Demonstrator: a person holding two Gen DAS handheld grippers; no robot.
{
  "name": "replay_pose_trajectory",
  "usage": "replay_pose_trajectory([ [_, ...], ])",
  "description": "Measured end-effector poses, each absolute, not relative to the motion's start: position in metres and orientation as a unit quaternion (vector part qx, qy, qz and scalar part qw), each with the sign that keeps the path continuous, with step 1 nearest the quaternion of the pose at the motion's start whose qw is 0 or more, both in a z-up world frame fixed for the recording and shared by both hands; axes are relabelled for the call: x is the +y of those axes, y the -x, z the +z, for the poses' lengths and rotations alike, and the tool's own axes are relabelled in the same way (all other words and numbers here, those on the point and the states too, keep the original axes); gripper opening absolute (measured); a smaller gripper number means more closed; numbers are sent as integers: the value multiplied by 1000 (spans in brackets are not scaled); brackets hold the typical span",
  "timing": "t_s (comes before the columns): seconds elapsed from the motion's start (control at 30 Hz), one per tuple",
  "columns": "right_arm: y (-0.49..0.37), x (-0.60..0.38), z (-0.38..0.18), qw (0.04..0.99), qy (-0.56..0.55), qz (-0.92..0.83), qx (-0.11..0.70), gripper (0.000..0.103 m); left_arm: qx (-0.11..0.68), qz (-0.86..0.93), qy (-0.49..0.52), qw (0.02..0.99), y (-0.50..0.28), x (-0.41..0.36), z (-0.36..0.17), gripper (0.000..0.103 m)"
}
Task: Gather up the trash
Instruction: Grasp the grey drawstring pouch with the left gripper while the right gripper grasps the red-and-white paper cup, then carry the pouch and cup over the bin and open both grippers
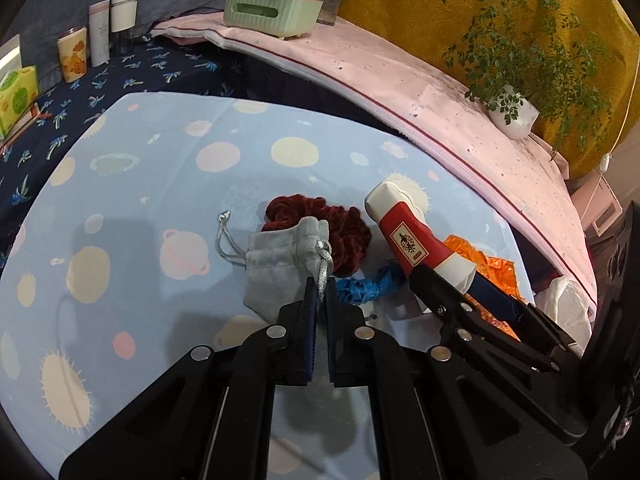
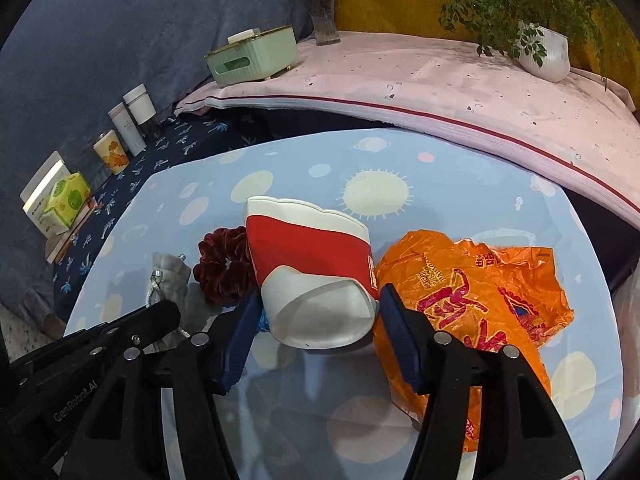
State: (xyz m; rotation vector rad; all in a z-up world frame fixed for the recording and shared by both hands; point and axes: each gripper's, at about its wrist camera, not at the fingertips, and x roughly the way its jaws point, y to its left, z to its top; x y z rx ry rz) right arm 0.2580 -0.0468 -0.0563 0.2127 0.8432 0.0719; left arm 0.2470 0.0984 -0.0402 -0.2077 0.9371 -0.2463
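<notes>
A grey drawstring pouch (image 1: pixel 280 272) lies on the light blue planet-print tablecloth (image 1: pixel 160 200). My left gripper (image 1: pixel 322 292) is shut on the pouch's silver cord (image 1: pixel 325 264). A squashed red and white paper cup (image 2: pixel 312 264) lies on its side between the blue pads of my right gripper (image 2: pixel 320 294), which press on both its flanks. In the left wrist view the cup (image 1: pixel 408 236) sticks out of the right gripper (image 1: pixel 448 276). A dark red scrunchie (image 1: pixel 332 224) and a crumpled blue scrap (image 1: pixel 368 286) lie between pouch and cup. An orange plastic bag (image 2: pixel 472 300) lies right of the cup.
Behind the table runs a pink-covered ledge (image 1: pixel 420 92) with a green tissue box (image 1: pixel 272 8), a vase and a potted plant (image 1: pixel 516 112). Cups, tubes (image 1: pixel 100 32) and a yellow-green box (image 1: pixel 18 96) stand on dark blue cloth at the left. A white bag (image 1: pixel 564 300) sits off the table's right edge.
</notes>
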Motion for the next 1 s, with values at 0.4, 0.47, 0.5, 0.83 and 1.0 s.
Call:
replay_pose_trajectory([
  [0.4,-216,-103,14,933,-139,14,332,58,407,-163,77,896,-225,41,19,4],
  [0.47,-206,-117,26,937,-142,5,319,58,399,-174,72,897,-219,27,29,4],
  [0.5,-201,-125,32,939,-143,-2,313,58,396,-181,69,898,-216,19,35,4],
  [0.83,-146,-208,60,946,-162,-65,273,58,371,-251,36,893,-183,-72,70,4],
  [1.0,-117,-256,55,941,-178,-105,270,59,375,-286,17,881,-167,-124,71,4],
])
